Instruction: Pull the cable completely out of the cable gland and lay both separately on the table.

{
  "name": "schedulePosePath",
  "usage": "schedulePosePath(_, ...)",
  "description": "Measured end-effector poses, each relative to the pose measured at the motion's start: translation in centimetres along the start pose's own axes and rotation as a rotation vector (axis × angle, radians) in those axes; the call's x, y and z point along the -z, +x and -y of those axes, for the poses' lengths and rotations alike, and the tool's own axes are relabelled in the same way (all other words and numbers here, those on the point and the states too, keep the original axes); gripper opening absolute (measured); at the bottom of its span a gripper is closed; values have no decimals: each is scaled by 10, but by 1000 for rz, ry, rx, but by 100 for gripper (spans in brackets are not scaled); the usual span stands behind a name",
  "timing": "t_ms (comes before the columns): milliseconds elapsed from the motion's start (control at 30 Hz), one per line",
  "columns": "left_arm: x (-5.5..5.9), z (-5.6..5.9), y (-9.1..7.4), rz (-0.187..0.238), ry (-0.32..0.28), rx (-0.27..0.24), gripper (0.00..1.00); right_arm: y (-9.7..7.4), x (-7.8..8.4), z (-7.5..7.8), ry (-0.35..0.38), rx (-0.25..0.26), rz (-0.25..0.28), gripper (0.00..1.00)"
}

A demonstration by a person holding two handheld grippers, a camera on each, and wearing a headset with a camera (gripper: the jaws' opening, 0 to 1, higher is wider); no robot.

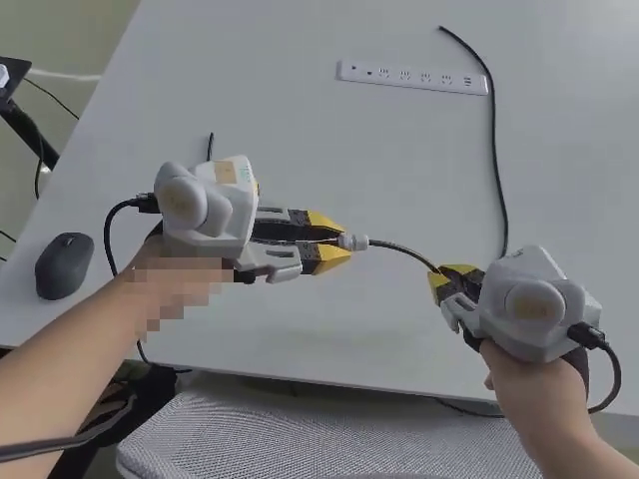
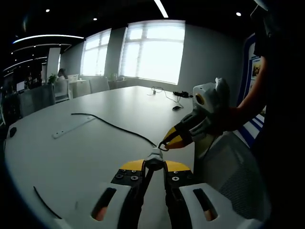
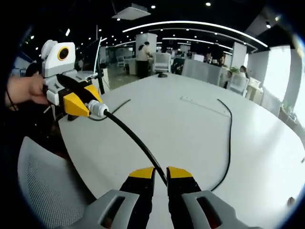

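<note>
Though gripped, cable (image 1: 404, 249) inside gland (image 1: 352, 240).

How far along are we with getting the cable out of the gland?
Done: both pieces gripped, the left gripper shut on the cable gland, the right gripper on the cable. In hand: the pull, cable still running into the gland. Left: draw it free, then lay both apart on the table.

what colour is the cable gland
The gland is white, with a black cable in it; clearest in the right gripper view.
</note>
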State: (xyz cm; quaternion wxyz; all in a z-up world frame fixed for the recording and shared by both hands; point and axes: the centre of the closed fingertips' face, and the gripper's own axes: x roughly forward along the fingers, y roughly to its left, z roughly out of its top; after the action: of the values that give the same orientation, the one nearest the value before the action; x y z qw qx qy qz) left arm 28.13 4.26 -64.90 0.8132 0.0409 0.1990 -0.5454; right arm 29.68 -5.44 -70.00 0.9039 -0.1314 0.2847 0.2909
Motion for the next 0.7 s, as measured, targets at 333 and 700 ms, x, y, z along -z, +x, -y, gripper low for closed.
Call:
schedulePosePath(333,2,5,1,-15,10,15,15,-1,-35,-35,-393,-60,35,14)
schedulePosePath(700,3,5,2,-21,9,23,15,5,-56,-64,-600,-96,61,5)
